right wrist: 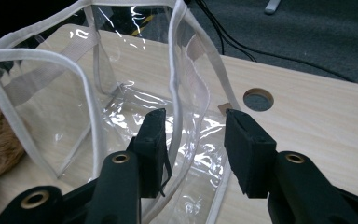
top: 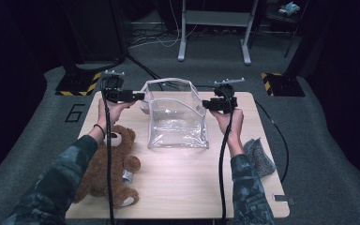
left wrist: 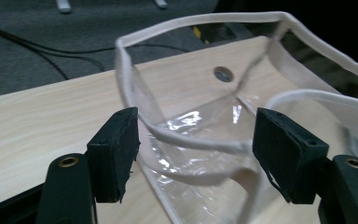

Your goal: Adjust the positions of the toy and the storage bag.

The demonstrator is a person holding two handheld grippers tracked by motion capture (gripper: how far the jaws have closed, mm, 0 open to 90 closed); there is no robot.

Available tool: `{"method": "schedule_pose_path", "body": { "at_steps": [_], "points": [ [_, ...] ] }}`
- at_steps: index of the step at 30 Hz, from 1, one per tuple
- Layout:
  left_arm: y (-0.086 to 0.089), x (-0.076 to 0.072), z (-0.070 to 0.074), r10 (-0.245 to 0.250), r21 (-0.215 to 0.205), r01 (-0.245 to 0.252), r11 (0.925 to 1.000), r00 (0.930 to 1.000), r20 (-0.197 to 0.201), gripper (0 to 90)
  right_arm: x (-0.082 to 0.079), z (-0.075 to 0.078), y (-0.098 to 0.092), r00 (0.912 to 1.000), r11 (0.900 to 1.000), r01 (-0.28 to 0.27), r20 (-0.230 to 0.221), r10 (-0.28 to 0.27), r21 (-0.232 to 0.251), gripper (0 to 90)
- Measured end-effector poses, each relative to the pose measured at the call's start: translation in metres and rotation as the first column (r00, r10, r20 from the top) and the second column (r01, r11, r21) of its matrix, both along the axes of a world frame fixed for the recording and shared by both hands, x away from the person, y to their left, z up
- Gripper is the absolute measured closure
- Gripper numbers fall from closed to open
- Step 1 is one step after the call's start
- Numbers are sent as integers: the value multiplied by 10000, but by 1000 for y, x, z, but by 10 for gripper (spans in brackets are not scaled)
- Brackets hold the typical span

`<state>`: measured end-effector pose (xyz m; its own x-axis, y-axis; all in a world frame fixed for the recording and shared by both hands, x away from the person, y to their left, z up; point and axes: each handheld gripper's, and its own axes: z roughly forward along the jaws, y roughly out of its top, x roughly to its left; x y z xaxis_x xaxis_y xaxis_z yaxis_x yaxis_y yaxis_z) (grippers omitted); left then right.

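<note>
1. Clear bag (top: pixel 177 124) with white trim stands upright, mouth open, on the tabletop (top: pixel 187 183) at mid-width, toward the far edge.
2. Left gripper (top: pixel 139 96) sits at the bag's left rim, near the far-left corner; the left hand (top: pixel 114 110) holds it.
3. In the left gripper view the jaws stand wide apart, with the bag's white rim (left wrist: pixel 200 142) and a strap crossing the gap between them. Cannot tell if either pad touches the rim.
4. Right gripper (top: pixel 205 104) sits at the bag's right rim; the right hand (top: pixel 227 119) holds it.
5. In the right gripper view the jaws are partly open, straddling the bag's upright trimmed edge (right wrist: pixel 177 93); gaps show on both sides of it, no clamp.
6. Teddy bear (top: pixel 110 166) lies along the left edge, toward the near-left corner, under the left forearm.
7. Grey cloth (top: pixel 261 157) lies at the right edge, just beside the right forearm.
8. Round hole (right wrist: pixel 258 99) in the tabletop near the bag.
9. Cables (top: pixel 108 159) trail from both grippers toward the near edge.
</note>
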<state>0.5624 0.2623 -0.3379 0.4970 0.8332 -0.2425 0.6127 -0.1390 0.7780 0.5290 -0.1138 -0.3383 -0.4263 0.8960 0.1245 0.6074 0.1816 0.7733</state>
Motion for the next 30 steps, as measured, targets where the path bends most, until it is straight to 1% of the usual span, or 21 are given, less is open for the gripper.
{"method": "schedule_pose_path", "body": {
  "at_steps": [1, 2, 3, 4, 5, 6, 7, 9, 10, 11, 12, 13, 15, 16, 17, 19, 21, 23, 25, 27, 30],
  "points": [
    [-1, 4, -1, 81, -8, -81, 10000, 10000, -57, 311, 2, 1, 2, 10000, 10000, -4, -6, 4, -73, 591],
    [-4, 9, -4, 230, 172, -228, 9996, 9996, -171, 310, 5, 1, 3, 10000, 9999, -60, 42, 61, -119, 592],
    [-5, 12, -5, 208, 340, -199, 9992, 9994, -278, 311, 8, 1, 6, 9999, 9999, -110, 21, 110, -126, 607],
    [-9, 16, -7, 245, 534, -215, 9983, 9982, -549, 312, 10, 1, 8, 9999, 9997, -140, 3, 140, -217, 607],
    [-11, 18, -8, 228, 669, -187, 9976, 9979, -599, 312, 13, 0, 11, 9998, 9998, -142, -128, 141, -117, 606],
    [-14, 21, -10, 275, 920, -215, 9955, 9976, -635, 317, 15, -1, 11, 9995, 9994, -270, -144, 267, -193, 605],
    [-17, 22, -12, 355, 1157, -275, 9929, 9971, -673, 326, 16, -2, 15, 9997, 9997, -135, -187, 131, -227, 605],
    [-20, 25, -16, 403, 1339, -279, 9906, 9950, -909, 342, 20, -5, 17, 9991, 9993, -294, -320, 286, -230, 607],
    [-21, 25, -17, 493, 1388, -354, 9897, 9939, -983, 358, 22, -6, 19, 9991, 9991, -275, -324, 264, -327, 629],
    [-21, 26, -18, 493, 1429, -335, 9892, 9928, -1090, 406, 23, -8, 20, 9990, 9987, -261, -387, 244, -448, 674],
    [-22, 26, -19, 469, 1404, -304, 9896, 9922, -1157, 480, 24, -9, 21, 9986, 9985, -287, -456, 266, -473, 715],
    [-22, 26, -19, 461, 1471, -293, 9887, 9926, -1121, 528, 25, -10, 21, 9986, 9977, -286, -458, 258, -616, 768],
    [-21, 25, -19, 416, 1545, -232, 9877, 9923, -1164, 636, 23, -12, 21, 9989, 9982, -241, -410, 219, -551, 816],
    [-20, 25, -18, 384, 1594, -192, 9870, 9922, -1185, 664, 22, -12, 21, 9989, 9976, -230, -419, 203, -649, 826],
    [-18, 25, -18, 337, 1571, -148, 9875, 9924, -1181, 736, 22, -12, 20, 9992, 9976, -171, -373, 146, -669, 838],
    [-15, 25, -18, 241, 1514, -54, 9885, 9923, -1218, 780, 20, -12, 18, 9994, 9971, -99, -329, 74, -758, 859],
    [-14, 25, -18, 178, 1508, 2, 9886, 9928, -1180, 799, 18, -11, 15, 9990, 9979, -14, -456, -16, -642, 869],
    [-14, 25, -18, 80, 1483, 94, 9889, 9932, -1165, 803, 17, -11, 12, 9987, 9982, 49, -500, -79, -592, 872],
    [-15, 24, -17, 9, 1444, 158, 9894, 9934, -1149, 812, 15, -10, 11, 9983, 9976, 107, -568, -146, -682, 874],
    [-17, 22, -16, -140, 1465, 308, 9887, 9934, -1143, 818, 13, -10, 10, 9978, 9982, 79, -656, -118, -596, 875],
    [-18, 18, -14, -396, 1440, 559, 9880, 9927, -1141, 822, 7, -9, 9, 9982, 9976, -15, -606, -27, -692, 875]
  ]
}}
